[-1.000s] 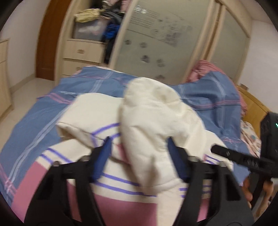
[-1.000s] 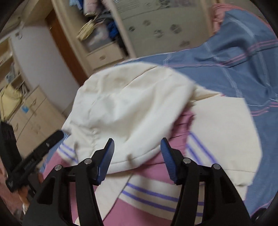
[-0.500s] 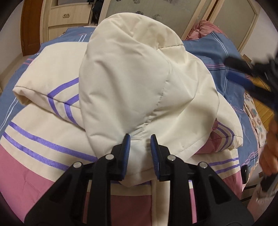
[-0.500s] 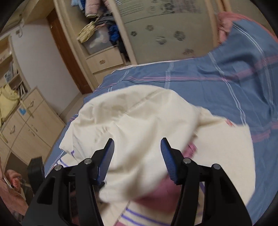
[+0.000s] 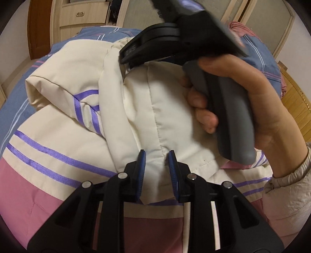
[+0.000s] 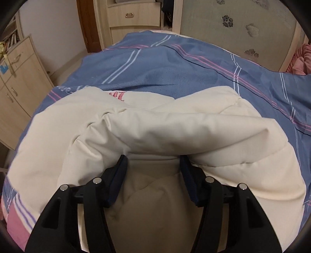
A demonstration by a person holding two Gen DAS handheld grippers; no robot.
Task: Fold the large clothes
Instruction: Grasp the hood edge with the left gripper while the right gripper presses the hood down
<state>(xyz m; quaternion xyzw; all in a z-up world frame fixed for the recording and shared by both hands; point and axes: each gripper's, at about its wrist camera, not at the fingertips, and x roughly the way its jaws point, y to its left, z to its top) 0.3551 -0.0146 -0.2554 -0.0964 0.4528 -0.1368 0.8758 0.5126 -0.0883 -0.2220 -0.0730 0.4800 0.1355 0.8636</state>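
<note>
A padded jacket (image 5: 58,140), cream with pink panels and purple stripes, lies on the blue striped bedcover (image 6: 175,68). Its cream hood (image 5: 165,109) is folded forward over the body. My left gripper (image 5: 155,157) is shut on the hood's near hem, both blue pads pressing the fabric. In the left wrist view a hand (image 5: 262,109) holds the right gripper above the hood, pointing down at its far side. In the right wrist view my right gripper (image 6: 153,165) stands open, its fingertips hidden under a thick cream fold (image 6: 175,132), with shaded cream fabric in the gap.
A wardrobe with drawers (image 6: 134,17) and a frosted sliding door (image 6: 233,29) stand beyond the bed. A low cabinet (image 6: 15,77) is at the left. A pink blanket (image 6: 299,62) lies far right, near the wooden bed frame (image 5: 295,109).
The left gripper dropped onto the hood's hem and closed on it, then held still. The right gripper swung across over the hood and pushed its fingertips under the cream fold.
</note>
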